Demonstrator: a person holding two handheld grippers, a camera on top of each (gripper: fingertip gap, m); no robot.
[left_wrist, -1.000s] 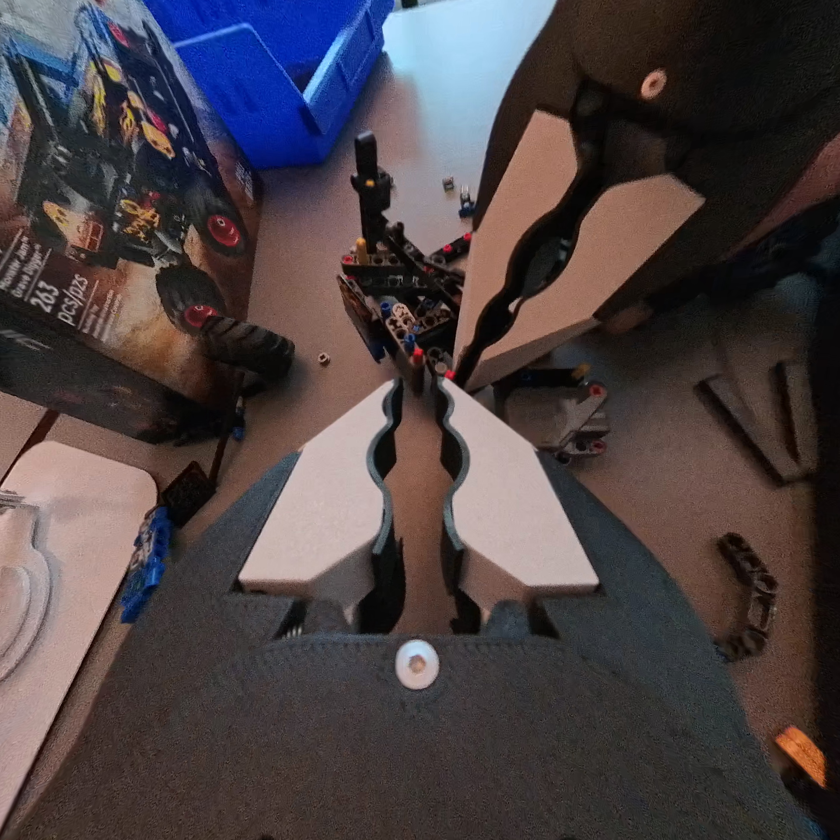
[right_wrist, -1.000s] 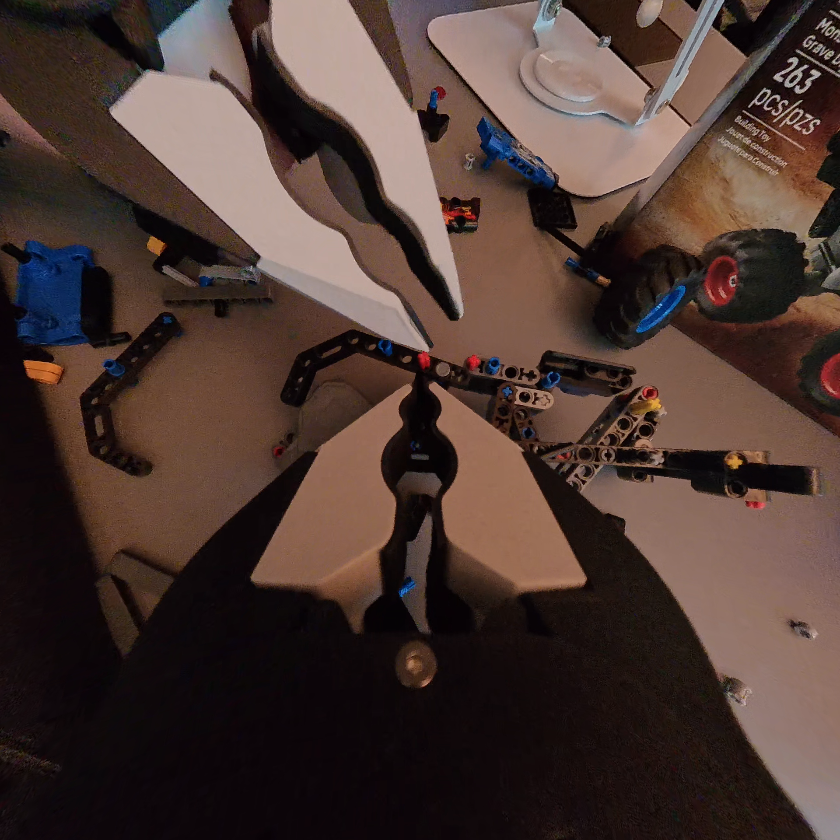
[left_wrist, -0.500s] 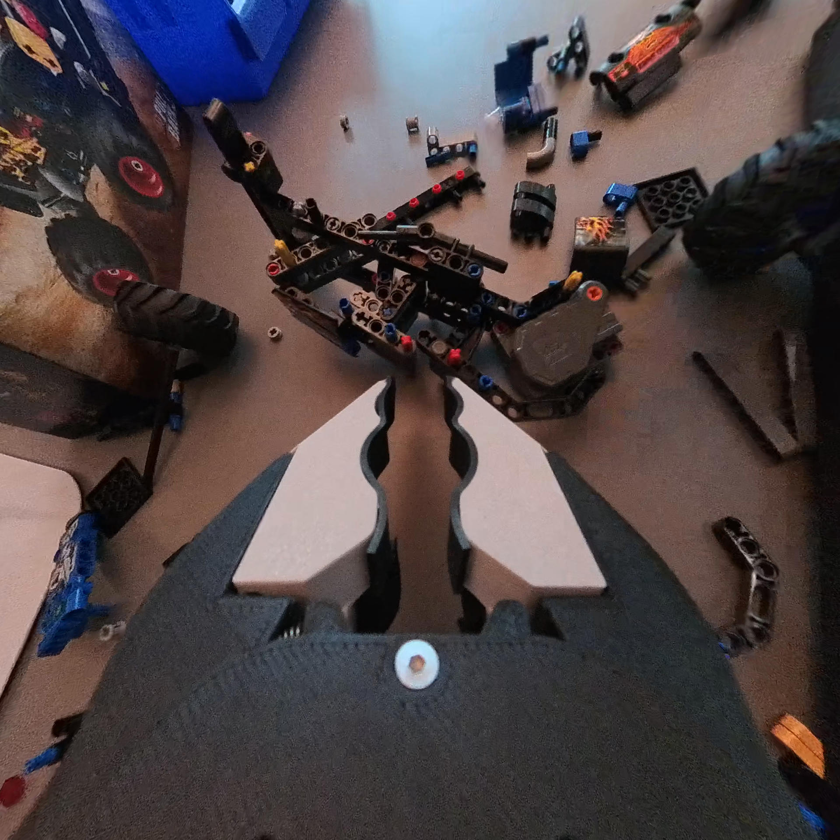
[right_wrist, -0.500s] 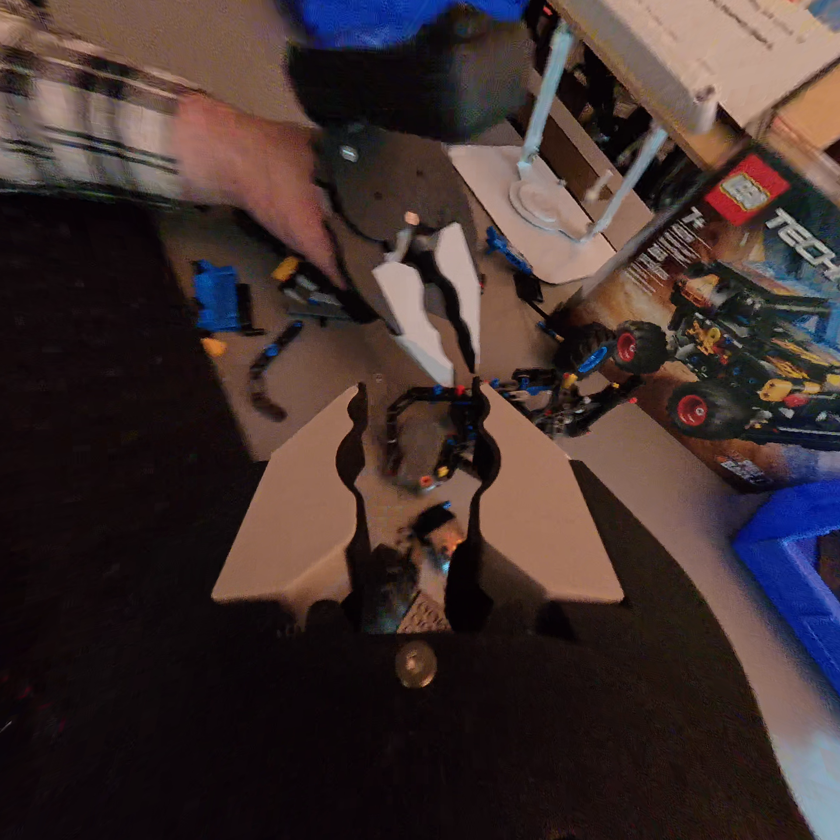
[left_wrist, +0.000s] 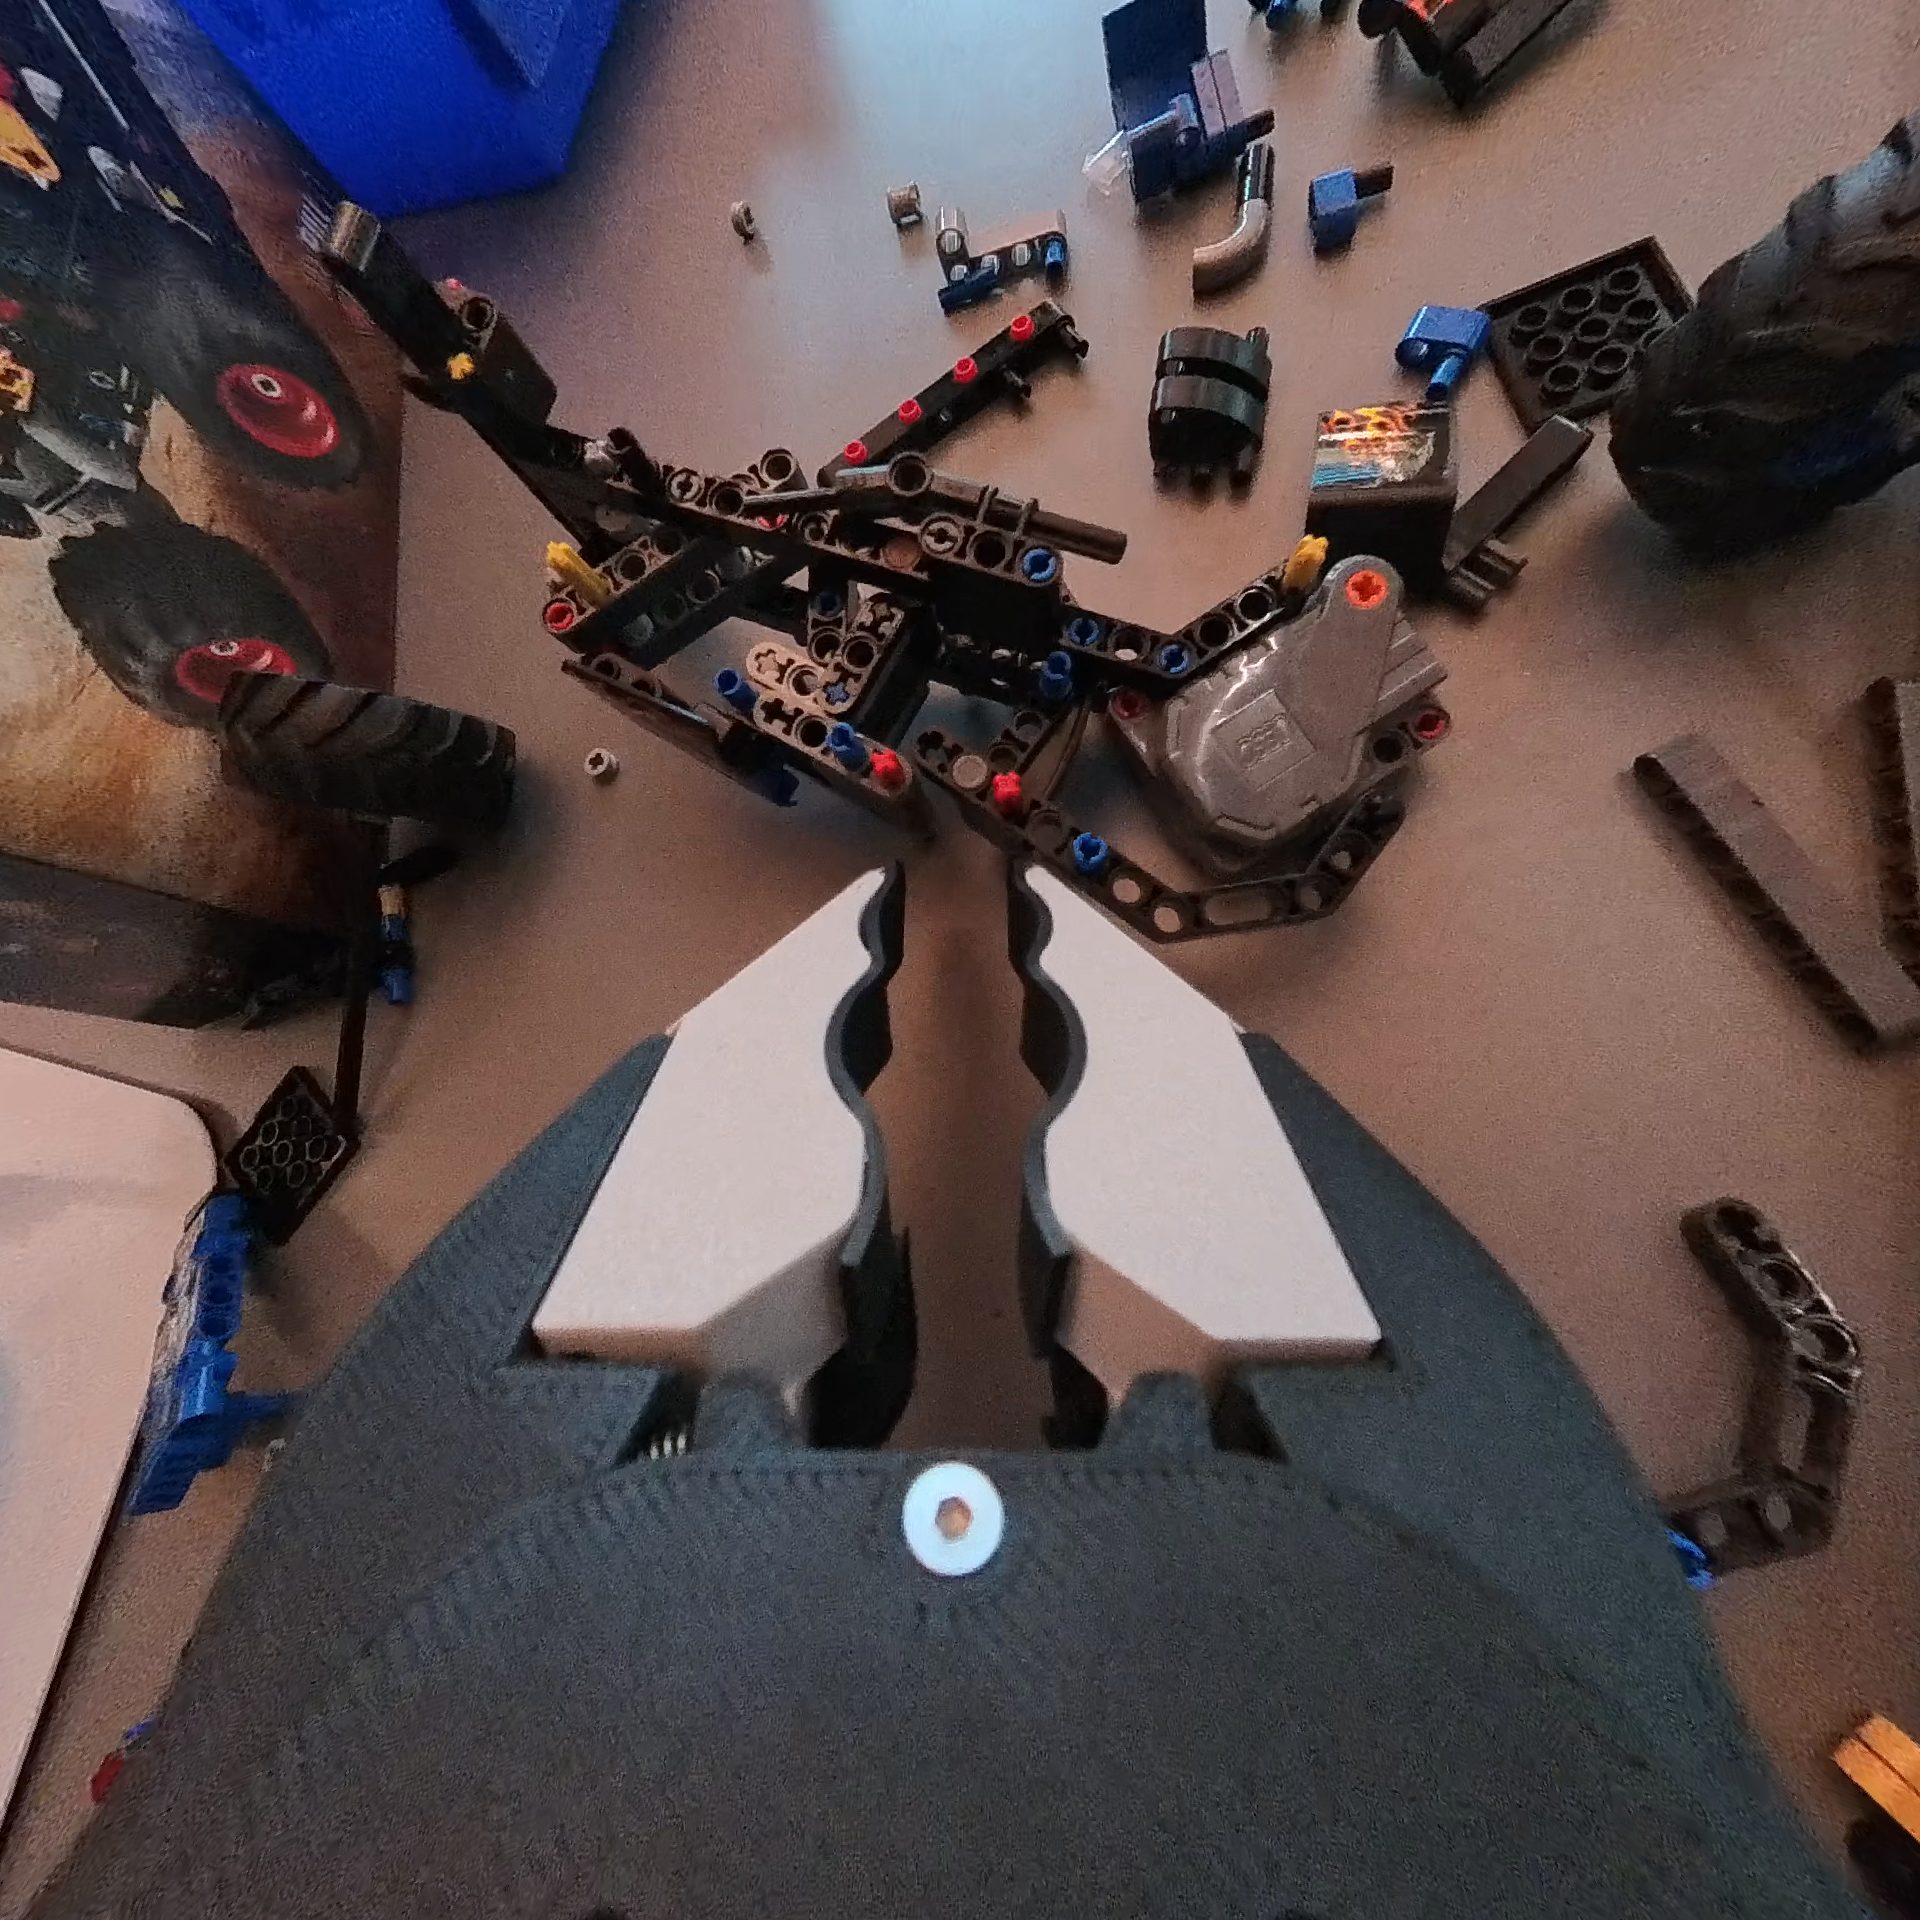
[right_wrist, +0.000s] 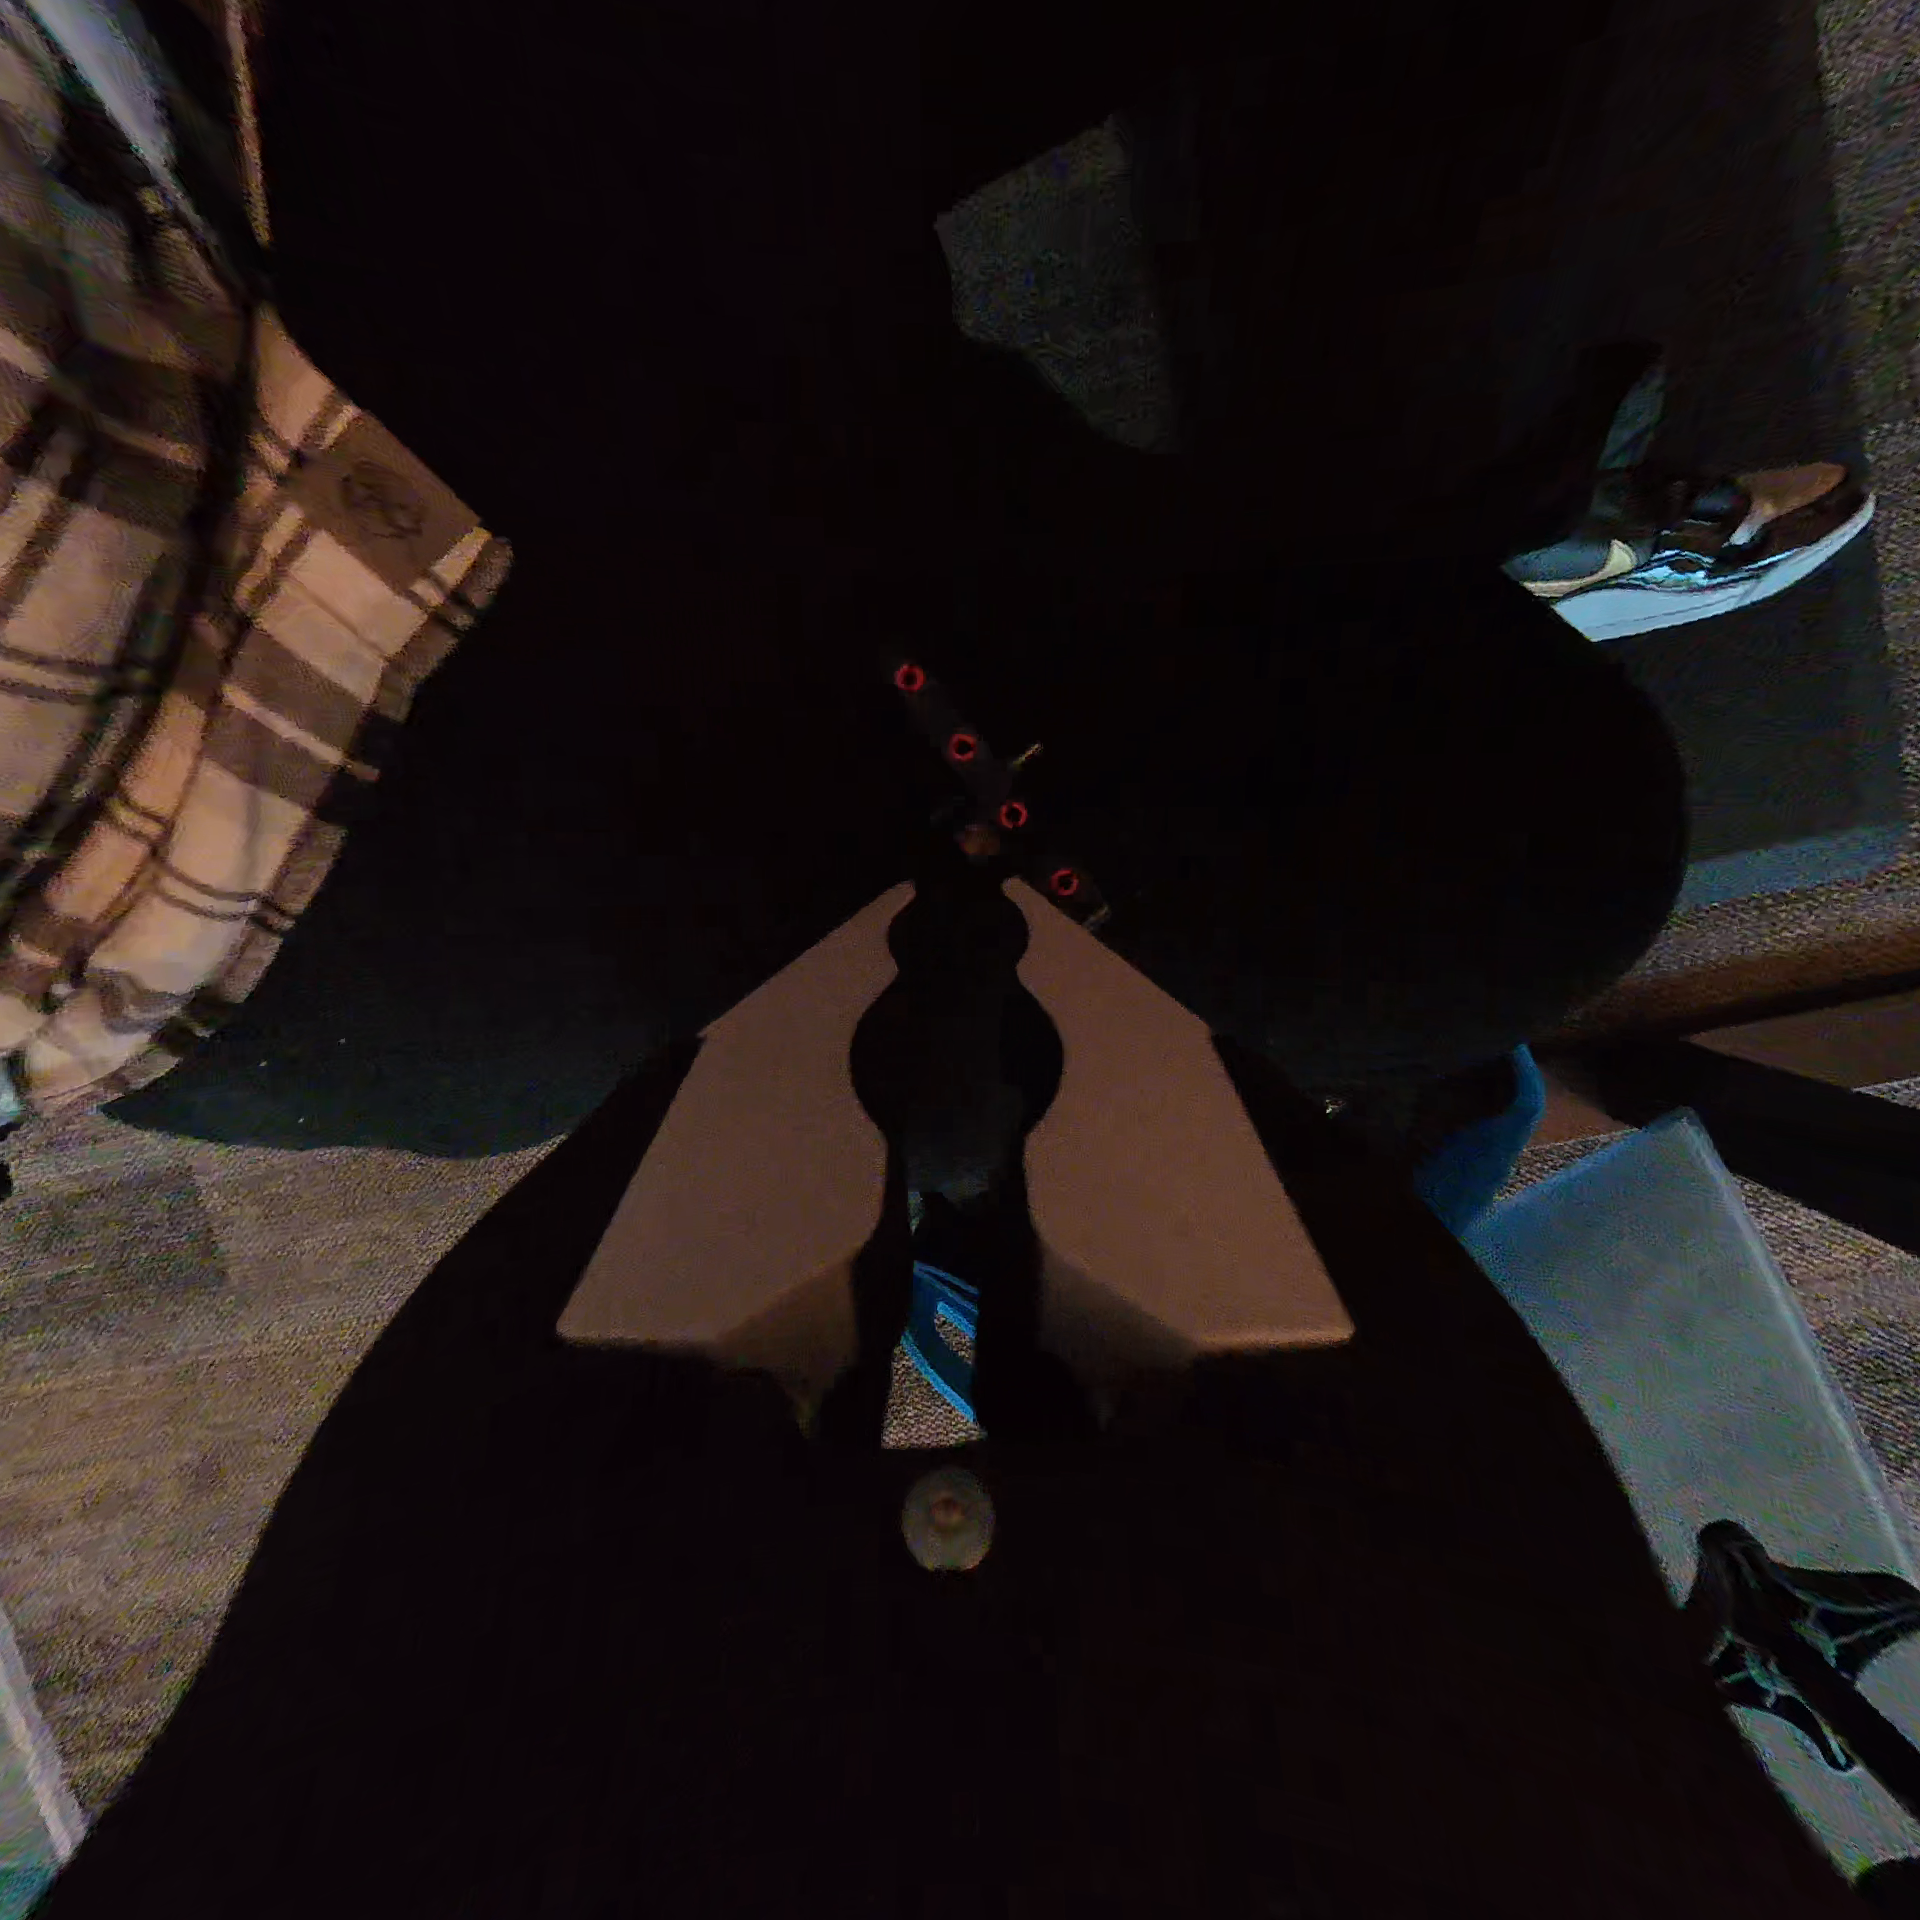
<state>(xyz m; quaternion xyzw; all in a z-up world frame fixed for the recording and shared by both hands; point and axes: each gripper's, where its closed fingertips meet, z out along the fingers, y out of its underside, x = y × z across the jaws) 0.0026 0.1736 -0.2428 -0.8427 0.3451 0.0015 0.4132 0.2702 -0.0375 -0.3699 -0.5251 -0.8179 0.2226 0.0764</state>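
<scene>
The left gripper (left_wrist: 954, 883) hangs low over the table (left_wrist: 1455, 1091) with its jaws spread a little and nothing between them. Dead ahead of the tips, just beside them but not touching, lies the black beam frame (left_wrist: 883, 623), studded with red and blue pins. Its long axis runs crosswise to the gripper's reach, from a raised black arm on the far left down to the grey motor block (left_wrist: 1288, 717) on the right. The nearest edge is an angled beam right in front of the tips.

The right gripper (right_wrist: 961, 888) is off the table, out over carpet and in deep shadow. Its jaws are drawn in on a dark beam with red pins (right_wrist: 977, 779), which sticks out past the tips and slants up to the left.

A loose tyre (left_wrist: 364, 743) leans by the printed box (left_wrist: 156, 520).
</scene>
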